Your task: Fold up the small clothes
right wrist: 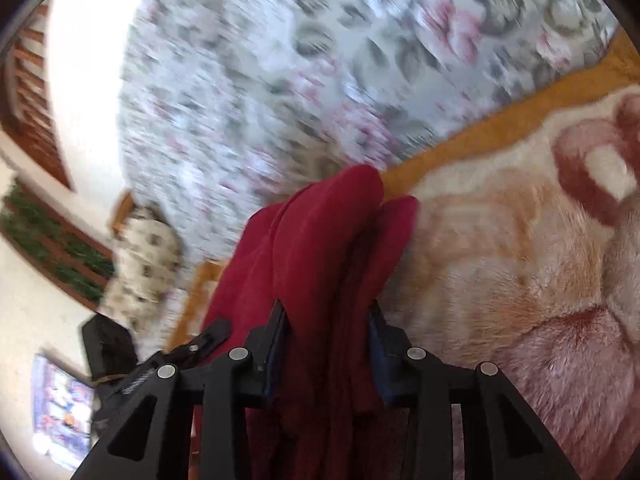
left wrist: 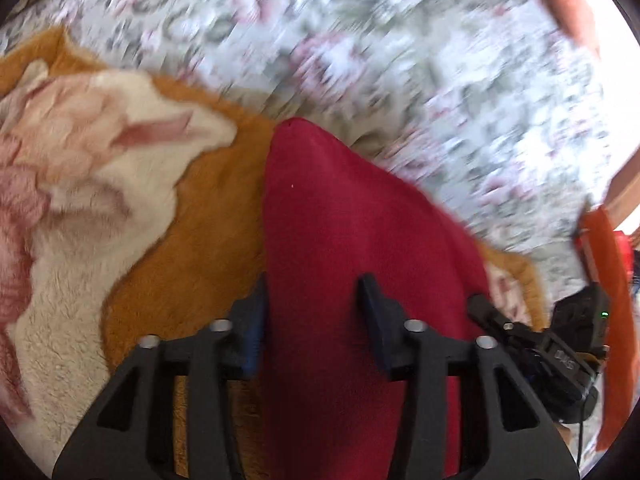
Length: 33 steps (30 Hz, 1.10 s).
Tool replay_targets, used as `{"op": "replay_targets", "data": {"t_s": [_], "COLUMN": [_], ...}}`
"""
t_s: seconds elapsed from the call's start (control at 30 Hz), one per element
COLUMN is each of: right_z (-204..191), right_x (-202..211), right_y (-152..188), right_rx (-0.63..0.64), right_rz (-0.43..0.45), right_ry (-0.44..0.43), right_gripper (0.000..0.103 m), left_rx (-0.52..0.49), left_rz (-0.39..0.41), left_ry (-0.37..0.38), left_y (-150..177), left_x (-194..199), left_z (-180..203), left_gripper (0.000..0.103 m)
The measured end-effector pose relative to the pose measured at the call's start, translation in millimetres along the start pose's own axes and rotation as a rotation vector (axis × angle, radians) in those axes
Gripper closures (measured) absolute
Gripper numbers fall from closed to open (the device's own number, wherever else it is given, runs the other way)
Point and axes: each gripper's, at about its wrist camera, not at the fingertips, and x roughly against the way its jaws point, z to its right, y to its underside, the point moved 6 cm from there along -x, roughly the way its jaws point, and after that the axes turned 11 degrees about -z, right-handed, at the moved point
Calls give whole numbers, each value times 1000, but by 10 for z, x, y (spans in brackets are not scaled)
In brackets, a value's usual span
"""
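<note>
A dark red garment runs between the fingers of my left gripper and drapes over the orange blanket below. The left jaws stand apart with the cloth filling the gap; no clear pinch shows. In the right wrist view the same red garment is bunched in folds between the fingers of my right gripper, which close in on it from both sides. The other gripper shows at the right edge of the left wrist view, next to the cloth's edge.
An orange and cream fleece blanket with pink patterns covers the near surface. A floral bedspread lies beyond it. A wooden headboard, a spotted cushion and a black device are at the right view's left side.
</note>
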Motion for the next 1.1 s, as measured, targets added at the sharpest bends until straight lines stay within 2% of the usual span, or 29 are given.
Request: {"op": "replay_targets", "data": {"t_s": [0.03,0.13,0.23,0.33,0.4,0.47,0.5,0.57,0.63,0.7,0.77,0.83,0.97,1.1], "right_z": [34,47,-78,-434,-757,-1016,-1121,-1130,-915,-662,-554,-543,-540,-621], "right_x": [-16,63,259,489,555,484,390,222,26,-59,-15,-2,-32,-59], "right_y": [10,60,117,226,365,509,580,637,659,741,797,828,859,904], "right_rx": [-1,20,106,309,530,714,799,876,894,887,852,804,799,826], "right_rz": [6,39,60,86,79,34,-8,-67,-154,-191,-150,-133,-115,-95], "right_ry": [-4,10,92,173,236,276,292,344,426,424,397,410,440,488], "right_gripper": [62,60,60,60,60,60,60,60,61,61,61,61,61,61], "left_rx": [-8,-33,-15,-31,-78,-146,-176,-189,-192,-234,-293,-327,-324,-375], "left_rz": [4,12,55,183,224,209,179,119,16,16,16,23,32,36], "left_ry": [-5,-26,-23,-27,10,59,64,41,50,38,-6,-41,-40,-61], "left_y": [-9,-1,-4,-35,-36,6,38,66,92,98,136,165,164,219], "left_x": [7,20,144,436,518,478,400,241,-6,-59,-121,-152,-155,-175], "left_z": [1,33,16,46,167,338,411,439,429,488,573,626,614,715], "left_gripper": [47,47,47,47,48,48,51,52,52,52,52,51,47,24]}}
